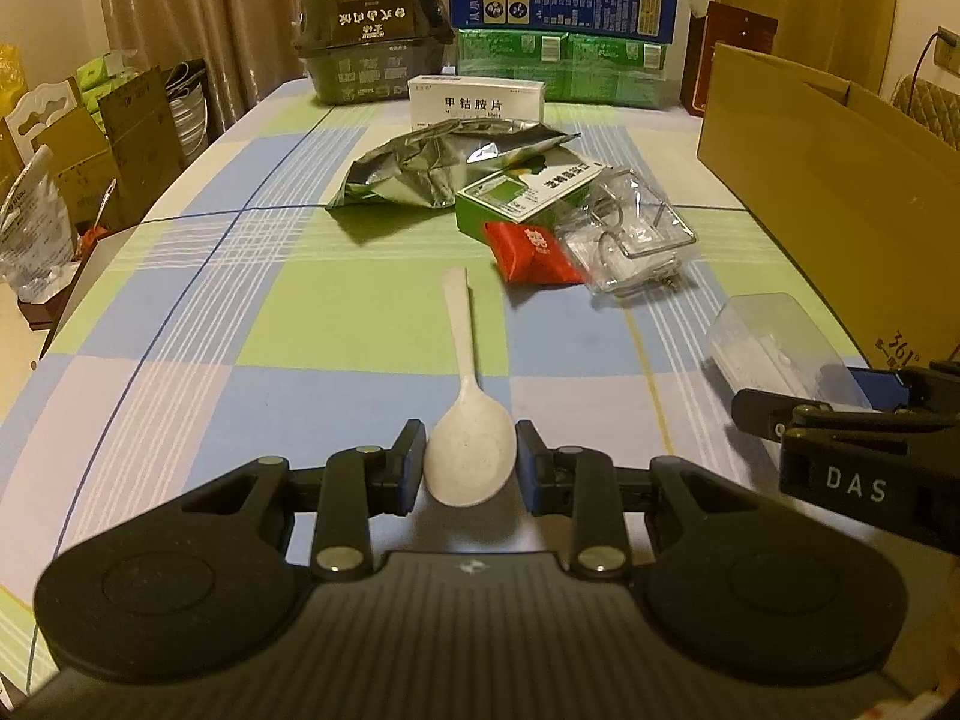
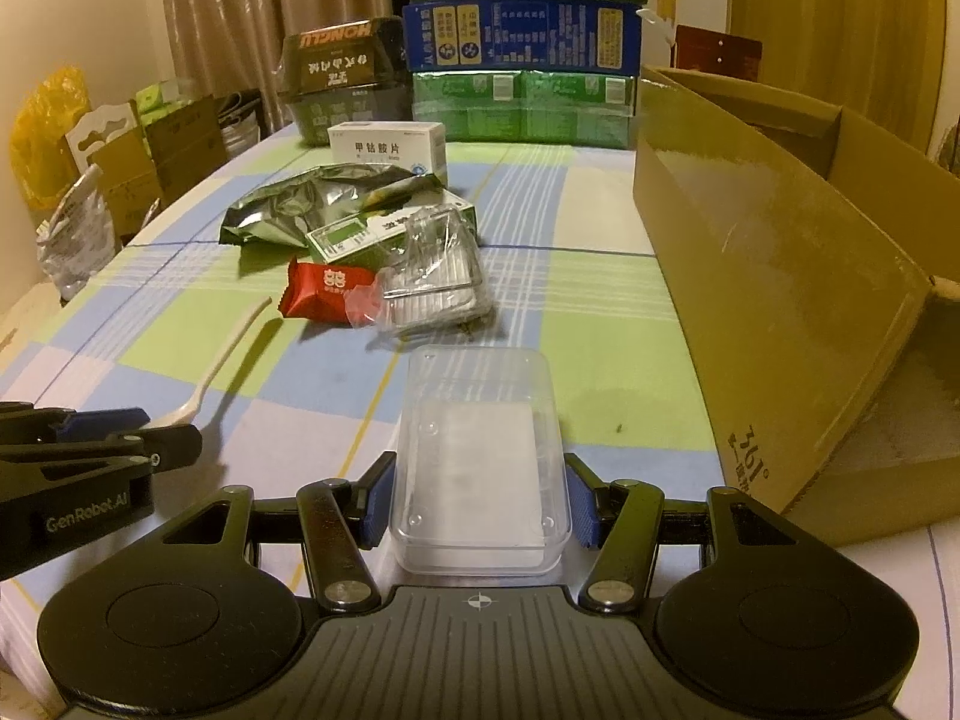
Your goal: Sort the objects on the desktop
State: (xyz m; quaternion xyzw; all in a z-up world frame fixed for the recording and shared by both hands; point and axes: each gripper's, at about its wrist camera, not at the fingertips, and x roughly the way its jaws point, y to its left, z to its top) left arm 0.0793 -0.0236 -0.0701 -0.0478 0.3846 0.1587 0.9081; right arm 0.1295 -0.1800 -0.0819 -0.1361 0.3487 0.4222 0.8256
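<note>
Checked tablecloth (image 1: 252, 348), beige curtains (image 1: 198, 18) behind

Left of the cardboard box (image 2: 780, 276) runs a bare cloth lane; beyond it the packet heap (image 2: 372, 252) blocks passage.
</note>
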